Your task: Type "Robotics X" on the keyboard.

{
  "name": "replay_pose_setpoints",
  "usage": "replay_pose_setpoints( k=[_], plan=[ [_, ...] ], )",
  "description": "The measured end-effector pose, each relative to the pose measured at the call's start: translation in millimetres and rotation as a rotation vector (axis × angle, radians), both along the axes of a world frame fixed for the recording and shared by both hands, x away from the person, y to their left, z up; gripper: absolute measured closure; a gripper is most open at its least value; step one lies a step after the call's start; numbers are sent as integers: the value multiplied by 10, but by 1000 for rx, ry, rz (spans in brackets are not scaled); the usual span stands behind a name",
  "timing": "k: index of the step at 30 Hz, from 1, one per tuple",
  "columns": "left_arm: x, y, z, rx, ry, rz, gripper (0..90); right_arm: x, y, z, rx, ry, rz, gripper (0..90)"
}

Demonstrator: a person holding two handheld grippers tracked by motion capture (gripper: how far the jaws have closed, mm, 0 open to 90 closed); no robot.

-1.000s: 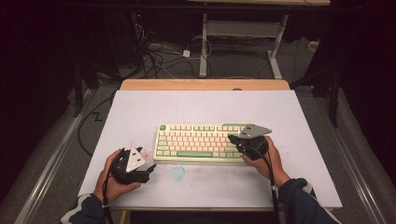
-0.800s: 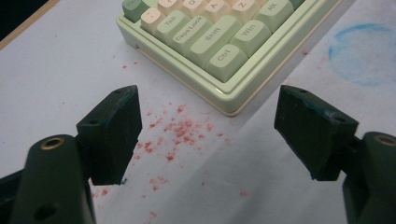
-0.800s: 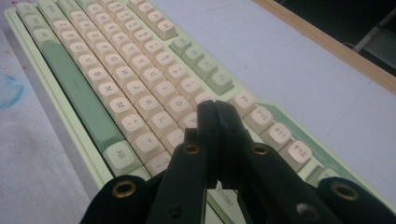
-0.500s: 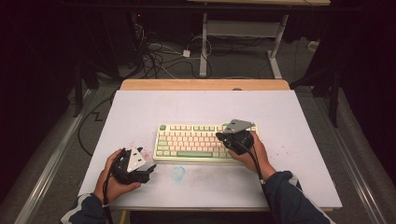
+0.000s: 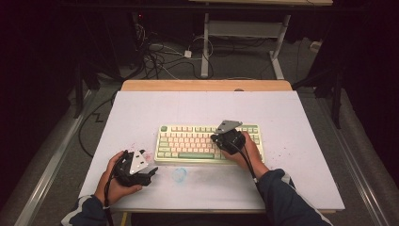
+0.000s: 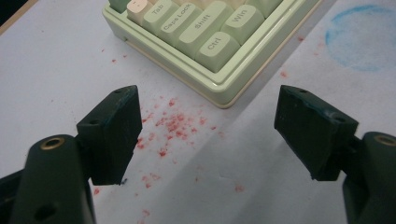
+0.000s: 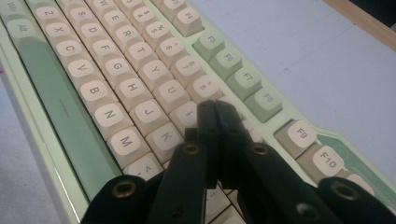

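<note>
Right gripper (image 7: 215,108) (jaws together) on keyboard (image 7: 140,84) keys.

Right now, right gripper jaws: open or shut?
Shut. In the right gripper view the right gripper has its two black jaws pressed together with nothing between them, tips over the keyboard keys.

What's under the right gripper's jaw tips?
The right gripper, jaws shut with nothing between them, hangs over the keyboard, near the I and O area beside K. The keys right beneath the tips are covered.
</note>
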State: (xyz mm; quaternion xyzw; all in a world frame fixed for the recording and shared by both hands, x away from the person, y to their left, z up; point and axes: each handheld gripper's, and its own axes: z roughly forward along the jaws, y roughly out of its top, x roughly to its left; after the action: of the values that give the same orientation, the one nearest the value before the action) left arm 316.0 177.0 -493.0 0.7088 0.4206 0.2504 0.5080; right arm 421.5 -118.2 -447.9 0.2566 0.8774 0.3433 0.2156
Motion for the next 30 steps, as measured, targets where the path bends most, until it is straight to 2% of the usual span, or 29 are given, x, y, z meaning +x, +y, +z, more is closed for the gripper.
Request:
replay_pose_setpoints(
  k=[2,5,14,18,24,27,30],
  plan=[
    [2,-2,-5,6,3,1,219,20,26,-28,-32,8,2,900],
    [-2,-1,-5,5,3,0,219,14,37,-11,-38,5,4,900],
    [7,-9,-17,14,11,0,224,-74,-80,105,56,-23,2,899],
    [11,-14,-26,16,19,2,226,-136,-168,156,94,-44,-3,871],
    [17,-11,-32,20,24,6,227,-217,-276,225,131,-84,-10,747],
    [23,-10,-40,20,29,9,227,-273,-323,258,154,-117,-6,651],
    [22,-11,-44,26,33,9,227,-321,-368,278,156,-134,-5,549]
  ],
)
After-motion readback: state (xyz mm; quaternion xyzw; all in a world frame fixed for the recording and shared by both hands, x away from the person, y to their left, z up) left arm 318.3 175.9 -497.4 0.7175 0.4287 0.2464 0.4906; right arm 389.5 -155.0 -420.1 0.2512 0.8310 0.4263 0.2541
